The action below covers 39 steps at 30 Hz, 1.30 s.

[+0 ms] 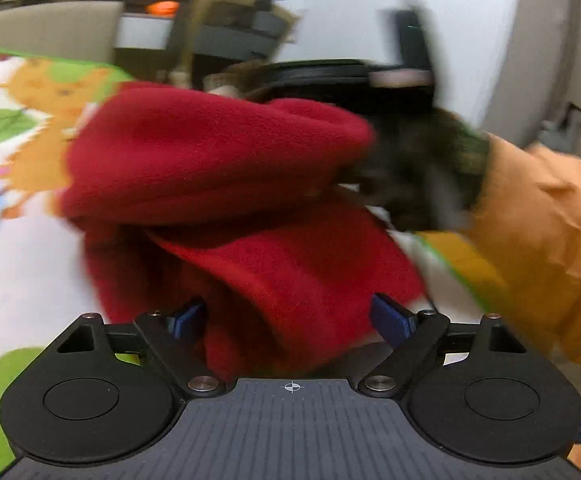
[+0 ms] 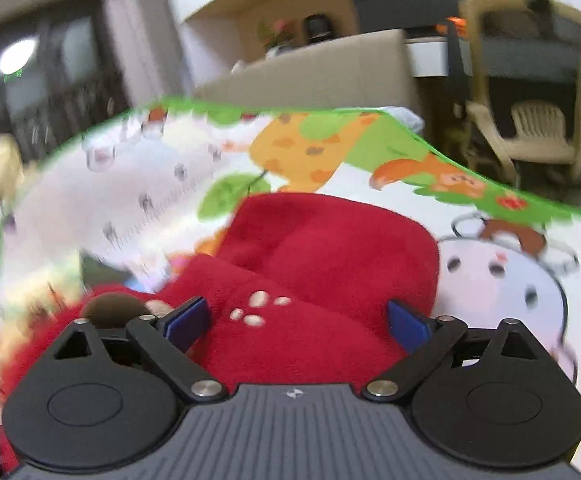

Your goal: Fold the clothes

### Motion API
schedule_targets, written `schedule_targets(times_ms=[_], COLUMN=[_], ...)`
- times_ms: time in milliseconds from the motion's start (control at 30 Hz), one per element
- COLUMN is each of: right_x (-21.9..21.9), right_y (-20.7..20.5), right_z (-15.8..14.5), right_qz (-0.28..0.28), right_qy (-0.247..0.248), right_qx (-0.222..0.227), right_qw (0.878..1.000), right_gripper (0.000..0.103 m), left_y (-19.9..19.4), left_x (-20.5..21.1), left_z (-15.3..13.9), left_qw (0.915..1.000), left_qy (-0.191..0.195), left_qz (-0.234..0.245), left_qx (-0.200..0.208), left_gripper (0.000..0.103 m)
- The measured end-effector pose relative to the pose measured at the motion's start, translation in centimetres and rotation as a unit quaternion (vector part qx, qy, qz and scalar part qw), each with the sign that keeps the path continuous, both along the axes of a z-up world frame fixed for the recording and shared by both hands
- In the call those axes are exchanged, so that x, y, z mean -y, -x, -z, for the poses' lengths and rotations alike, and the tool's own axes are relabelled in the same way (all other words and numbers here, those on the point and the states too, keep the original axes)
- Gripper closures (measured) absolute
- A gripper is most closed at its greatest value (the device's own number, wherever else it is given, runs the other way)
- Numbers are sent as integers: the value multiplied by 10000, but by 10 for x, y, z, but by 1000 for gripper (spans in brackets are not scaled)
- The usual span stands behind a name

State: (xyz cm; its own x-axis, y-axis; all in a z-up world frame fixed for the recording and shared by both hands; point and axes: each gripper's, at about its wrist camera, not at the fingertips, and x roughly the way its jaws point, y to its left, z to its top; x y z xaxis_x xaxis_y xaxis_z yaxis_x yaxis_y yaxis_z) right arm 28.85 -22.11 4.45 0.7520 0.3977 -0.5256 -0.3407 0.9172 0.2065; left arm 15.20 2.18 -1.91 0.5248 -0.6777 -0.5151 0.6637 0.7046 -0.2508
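A: How do the claws stand?

B: The left claw (image 1: 290, 316) has its jaws apart, red fleece garment (image 1: 226, 168) bunched between them, not clamped. The right claw (image 2: 298, 320) is spread too, hovering over the same fleece.

A: And the garment?

B: On the animal-print mat (image 2: 502, 280), running from the right claw toward 12 o'clock. One fat fold is doubled over the lower layer.

A: Progress?

B: I'd judge midway: folded once, loosely, edges uneven. Flattening and another fold seem left. In the left view, at 2 o'clock, a blurred orange sleeve (image 1: 542, 240).
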Motion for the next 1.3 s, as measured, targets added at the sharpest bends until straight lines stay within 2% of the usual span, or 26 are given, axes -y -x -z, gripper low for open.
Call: schedule_targets(times_ms=[67,133,200,300,433,500,533,567,633,667,733,833,933,1100,1167,1233,1300], right_x=[0,12,22,26,27,31,33,40,54,60,67,54,1,-54,-46,-45,-50], right_y=[-15,-21,-14,5,13,1,-9,-23,-51,-65,-92,-124,-114,-118,-124,-121,-110], right_z=[4,7,8,2,-27,-38,-41,-39,-34,-31,-18,2,-12,7,11,6,-10], right_qz=[-227,-123,-56,-23,-23,58,109,250,532,671,915,902,-371,-788,-781,-757,-783], right_qy=[111,-132,-191,-28,145,-38,-199,-435,-905,-1116,-1165,-885,-502,627,406,506,764], right_qx=[-253,-589,-652,-484,48,126,102,-50,-353,-505,-820,-1334,-806,-1056,-1219,-1169,-797], right_qw=[9994,9981,9977,9988,9999,9999,9997,9987,9938,9902,9856,9830,9948,9893,9886,9890,9908], right_gripper=[6,5,5,5,4,4,5,7,28,33,49,54,54,54,54,54,52], left_y=[6,8,8,8,-1,-6,-15,-16,-18,-15,-14,-13,-5,3,4,4,4], left_x=[2,-4,-17,-41,-67,-58,-46,-37,-24,-26,-30,-43,-47,-46,-46,-44,-45], left_z=[1,1,-2,-16,-40,-37,-34,-27,-12,-6,2,9,9,11,10,10,11], left_qw=[9999,9999,9999,9993,9941,9942,9954,9967,9971,9964,9949,9943,9947,9950,9949,9949,9949], left_qy=[-73,-62,32,297,899,881,743,531,35,-172,-399,-341,-457,-486,-479,-497,-480], left_qz=[83,97,42,-76,-552,-561,-548,-558,-703,-785,-887,-902,-851,-836,-858,-867,-878], left_qx=[34,-19,-157,-220,-240,-261,-261,-267,-275,-262,-279,-458,-345,-233,-208,-164,-148], left_gripper=[11,11,10,10,7,7,7,7,7,7,6,6,5,4,4,4,4])
